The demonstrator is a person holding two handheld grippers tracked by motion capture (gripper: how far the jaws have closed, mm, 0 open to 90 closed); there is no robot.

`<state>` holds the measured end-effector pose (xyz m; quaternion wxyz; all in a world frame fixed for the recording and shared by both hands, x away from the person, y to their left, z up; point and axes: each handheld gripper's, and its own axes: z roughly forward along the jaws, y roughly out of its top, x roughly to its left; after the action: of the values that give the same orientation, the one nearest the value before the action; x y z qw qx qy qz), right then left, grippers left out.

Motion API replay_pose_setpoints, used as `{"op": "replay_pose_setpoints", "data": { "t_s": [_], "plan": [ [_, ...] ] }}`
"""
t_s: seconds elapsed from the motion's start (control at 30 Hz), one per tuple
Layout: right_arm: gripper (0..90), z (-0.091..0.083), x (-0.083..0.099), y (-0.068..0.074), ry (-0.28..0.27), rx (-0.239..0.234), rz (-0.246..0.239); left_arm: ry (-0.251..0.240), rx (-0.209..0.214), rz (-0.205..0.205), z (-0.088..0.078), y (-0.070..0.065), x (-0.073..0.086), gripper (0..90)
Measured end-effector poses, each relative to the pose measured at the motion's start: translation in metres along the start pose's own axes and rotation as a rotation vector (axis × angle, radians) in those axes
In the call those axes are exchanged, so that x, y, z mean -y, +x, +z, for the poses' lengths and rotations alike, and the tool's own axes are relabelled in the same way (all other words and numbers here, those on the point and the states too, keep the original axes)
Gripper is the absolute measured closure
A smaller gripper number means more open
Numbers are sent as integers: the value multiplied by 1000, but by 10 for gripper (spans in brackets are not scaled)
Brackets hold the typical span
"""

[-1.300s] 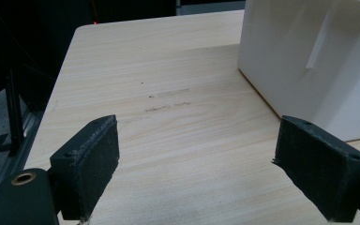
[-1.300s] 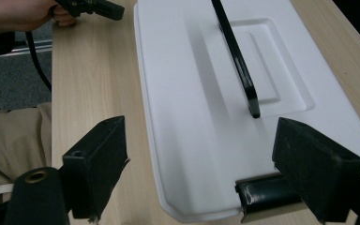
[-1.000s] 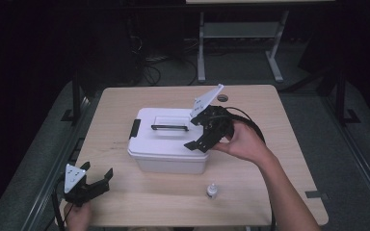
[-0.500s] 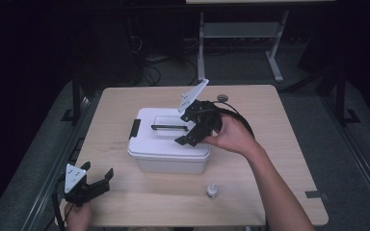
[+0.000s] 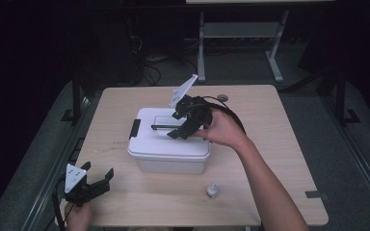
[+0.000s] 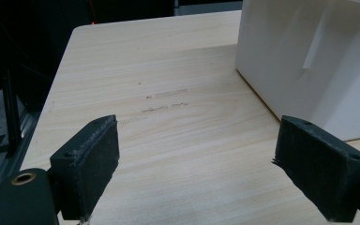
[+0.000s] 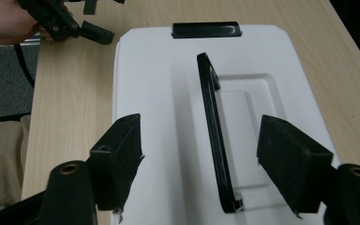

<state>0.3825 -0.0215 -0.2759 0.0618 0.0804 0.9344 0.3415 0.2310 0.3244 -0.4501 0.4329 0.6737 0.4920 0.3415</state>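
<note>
1. We see the white box at the middle of the bench, its black handle lying flat on the lid
2. Our right claw hovers over the handle; jaws apart, just been closing, handle between them untouched
3. Our left claw rests near-left, jaws apart, empty
4. Small bottle stands near the box

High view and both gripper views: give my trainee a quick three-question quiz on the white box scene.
1. True or false: the right tool straddles the black carry handle of the white plastic lidded box.
2. What stands near the light wooden table's front edge? A) small white bottle B) red cup
3. Which tool hovers off the box, open?

Key: 1 true, pads not yet pressing. 2 A, the small white bottle. 3 the left tool.
</note>
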Motion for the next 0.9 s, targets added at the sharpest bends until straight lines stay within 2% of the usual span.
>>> {"op": "replay_pose_setpoints", "data": {
  "t_s": [0.37, 0.53, 0.9],
  "plan": [
    [550, 21, -7, -6, 40, 1, -32, 1, -2, 0, -1, 1, 0, 130],
    [633, 28, -8, -9, 59, -1, -31, -1, -4, -2, -1, 1, 0, 130],
    [790, 34, -9, -15, 78, -22, -41, -3, -4, -10, -1, 2, 1, 130]
  ]
}}
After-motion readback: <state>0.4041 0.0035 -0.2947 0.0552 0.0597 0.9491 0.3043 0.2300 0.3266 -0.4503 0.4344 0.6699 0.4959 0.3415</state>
